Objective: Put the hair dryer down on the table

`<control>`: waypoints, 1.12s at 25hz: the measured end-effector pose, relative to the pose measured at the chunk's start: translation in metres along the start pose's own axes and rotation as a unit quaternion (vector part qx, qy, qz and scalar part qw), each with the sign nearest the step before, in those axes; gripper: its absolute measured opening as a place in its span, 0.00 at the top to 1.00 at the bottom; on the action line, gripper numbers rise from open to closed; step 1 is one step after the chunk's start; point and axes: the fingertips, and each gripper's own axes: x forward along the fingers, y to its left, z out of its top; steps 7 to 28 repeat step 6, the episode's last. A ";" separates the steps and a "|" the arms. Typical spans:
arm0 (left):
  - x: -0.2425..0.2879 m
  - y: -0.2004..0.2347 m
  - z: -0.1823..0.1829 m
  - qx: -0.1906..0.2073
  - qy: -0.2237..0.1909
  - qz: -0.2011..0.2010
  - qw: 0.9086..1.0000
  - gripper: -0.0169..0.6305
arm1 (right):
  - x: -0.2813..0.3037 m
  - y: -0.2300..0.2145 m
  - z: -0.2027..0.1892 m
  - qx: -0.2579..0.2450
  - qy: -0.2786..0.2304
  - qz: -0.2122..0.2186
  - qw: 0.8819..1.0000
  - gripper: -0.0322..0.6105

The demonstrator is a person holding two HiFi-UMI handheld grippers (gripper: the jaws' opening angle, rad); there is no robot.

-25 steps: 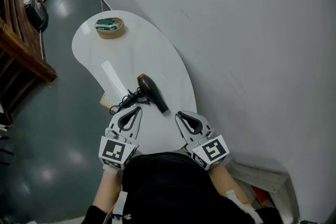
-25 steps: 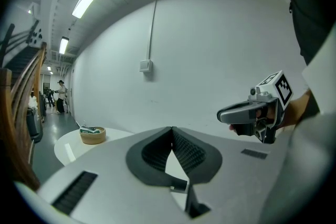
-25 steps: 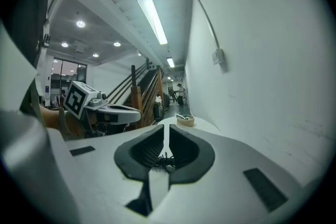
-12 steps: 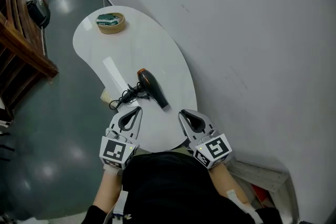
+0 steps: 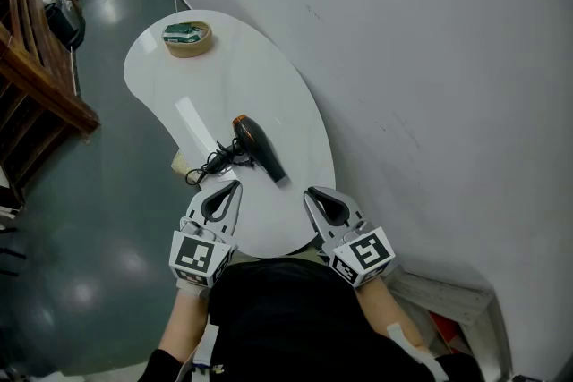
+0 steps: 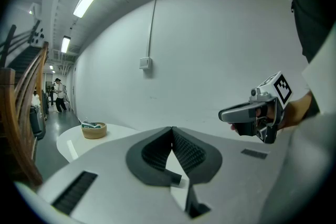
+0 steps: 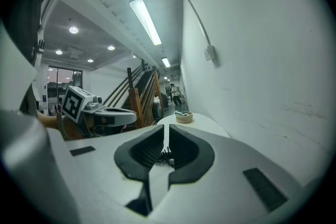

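Note:
A black hair dryer (image 5: pixel 257 148) with an orange band lies on the white table (image 5: pixel 269 76), its black cord (image 5: pixel 208 166) bunched at the table's left edge. Both grippers hover over the near end of the table, short of the dryer. My left gripper (image 5: pixel 231 186) is shut with nothing in it, and its jaws meet in the left gripper view (image 6: pixel 171 130). My right gripper (image 5: pixel 311 193) is shut and empty too; in the right gripper view (image 7: pixel 167 128) a bit of the cord (image 7: pixel 166 154) shows through the gap behind its jaws.
A shallow round basket (image 5: pixel 187 39) with a green packet sits at the table's far end. A white strip (image 5: pixel 195 128) lies left of the dryer. A grey wall (image 5: pixel 430 85) runs along the right. Wooden stairs (image 5: pixel 36 76) and dark floor lie left.
The view shifted slightly between the earliest frame and now; the dryer and both shut grippers stay where they were.

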 end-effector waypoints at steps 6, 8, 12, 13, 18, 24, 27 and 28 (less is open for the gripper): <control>-0.004 0.001 -0.003 -0.004 0.000 0.001 1.000 0.96 | -0.001 0.002 0.000 0.000 0.000 -0.001 1.000 0.89; -0.004 0.001 -0.003 -0.004 0.000 0.001 1.000 0.96 | -0.001 0.002 0.000 0.000 0.000 -0.001 1.000 0.89; -0.004 0.001 -0.003 -0.004 0.000 0.001 1.000 0.96 | -0.001 0.002 0.000 0.000 0.000 -0.001 1.000 0.89; -0.004 0.001 -0.003 -0.004 0.000 0.001 1.000 0.96 | -0.001 0.002 0.000 0.000 0.000 -0.001 1.000 0.89; -0.004 0.001 -0.003 -0.004 0.000 0.001 1.000 0.96 | -0.001 0.002 0.000 0.000 0.000 -0.001 1.000 0.89; -0.004 0.001 -0.003 -0.004 0.000 0.001 1.000 0.96 | -0.001 0.002 0.000 0.000 0.000 -0.001 1.000 0.89; -0.004 0.001 -0.003 -0.004 0.000 0.001 1.000 0.96 | -0.001 0.002 0.000 0.000 0.000 -0.001 1.000 0.89; -0.004 0.001 -0.003 -0.004 0.000 0.001 1.000 0.96 | -0.001 0.002 0.000 0.000 0.000 -0.001 1.000 0.89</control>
